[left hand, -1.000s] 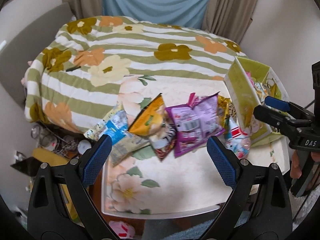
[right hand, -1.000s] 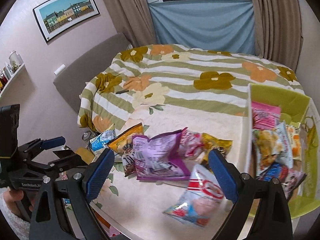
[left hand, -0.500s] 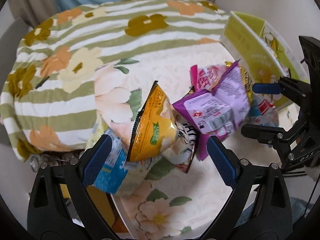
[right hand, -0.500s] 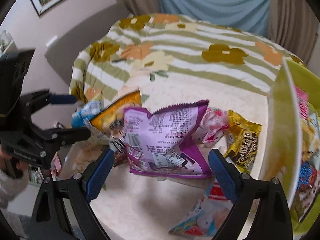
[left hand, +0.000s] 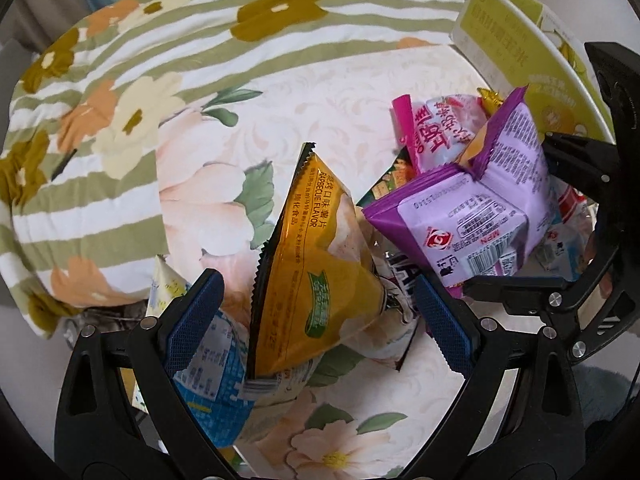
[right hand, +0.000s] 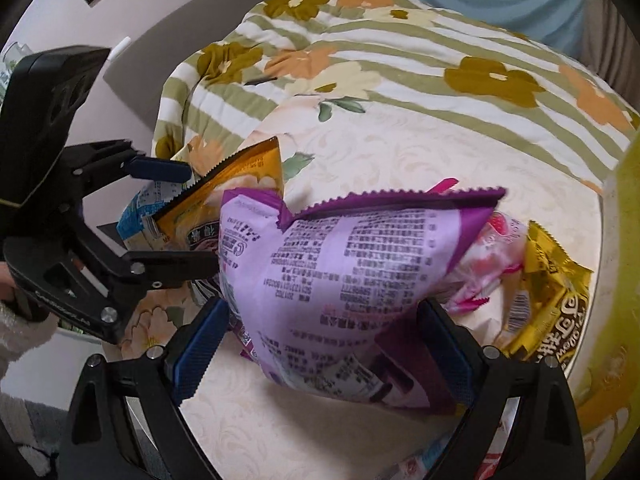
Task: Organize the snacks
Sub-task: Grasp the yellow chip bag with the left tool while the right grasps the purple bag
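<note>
Both grippers spread wide, neither one clamping yet. My left gripper (left hand: pixel 316 312) is angled down over the orange barbecue-flavour chip bag (left hand: pixel 316 264), which stands between the blue pads; the pads sit either side of it and I see no squeeze on the foil. Under it lies a blue-and-white printed packet (left hand: pixel 212 376), just beside the left pad. My right gripper (right hand: pixel 320 348) straddles the puffy purple snack bag (right hand: pixel 340 280), pads close to its sides, bag not visibly pinched. Behind the purple bag: a pink-and-white wrapper (right hand: pixel 492 264) and a gold foil packet (right hand: pixel 552 296), touching each other. All of it sits on the cream floral-print tabletop (right hand: pixel 400 152), with the green-striped flower blanket (right hand: pixel 400 60) beyond. The yellow-green cardboard box (left hand: pixel 532 68) stands at the right edge of the table, near the pile. A black-and-white striped packet (left hand: pixel 400 280) is wedged between the orange and purple bags.
</note>
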Available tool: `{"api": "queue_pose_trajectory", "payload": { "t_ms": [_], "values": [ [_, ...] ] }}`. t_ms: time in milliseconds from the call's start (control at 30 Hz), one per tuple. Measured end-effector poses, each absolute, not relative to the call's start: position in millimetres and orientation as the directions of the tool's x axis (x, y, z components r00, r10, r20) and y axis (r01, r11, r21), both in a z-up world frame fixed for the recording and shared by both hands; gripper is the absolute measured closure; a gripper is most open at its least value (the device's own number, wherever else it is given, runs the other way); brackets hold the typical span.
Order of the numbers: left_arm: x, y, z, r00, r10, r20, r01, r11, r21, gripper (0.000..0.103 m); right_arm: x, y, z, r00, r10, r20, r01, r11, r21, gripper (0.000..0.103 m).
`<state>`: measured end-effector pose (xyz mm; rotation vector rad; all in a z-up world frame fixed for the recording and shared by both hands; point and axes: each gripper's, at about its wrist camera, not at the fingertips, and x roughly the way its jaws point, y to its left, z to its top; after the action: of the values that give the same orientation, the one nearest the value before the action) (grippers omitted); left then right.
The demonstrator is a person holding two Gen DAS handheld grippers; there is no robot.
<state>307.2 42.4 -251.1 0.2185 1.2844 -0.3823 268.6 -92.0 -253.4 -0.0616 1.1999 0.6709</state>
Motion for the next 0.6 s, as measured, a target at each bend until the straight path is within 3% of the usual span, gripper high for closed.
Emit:
{"api": "queue_pose_trajectory", "payload": {
  "t_ms": [100,167,467,600],
  "values": [
    [310,42,-254,0.221,-0.159,-0.962,0.394,0.917,-0.061,0.008,270,-91,-255,0.188,0.450,-0.873,-0.531,0.794,0.295,0.017],
    [312,42,-255,0.217,-0.159,-0.963,0.393,0.917,-0.063,0.008,270,-91,-254,0.192,0.443,-0.876,-0.535,0.795,0.286,0.028],
    [313,39,-260,0.192,-0.178,-0.965,0.401,0.912,-0.088,0.008,273,-106,-243,0.226,0.463,-0.857,-0.504,0.809,0.304,0.046],
    [310,34,-263,0.176,-0.175,-0.969,0.411,0.907,-0.089,0.008,273,-112,-239,0.244,0.461,-0.853,-0.481,0.821,0.306,0.048]
  ]
}}
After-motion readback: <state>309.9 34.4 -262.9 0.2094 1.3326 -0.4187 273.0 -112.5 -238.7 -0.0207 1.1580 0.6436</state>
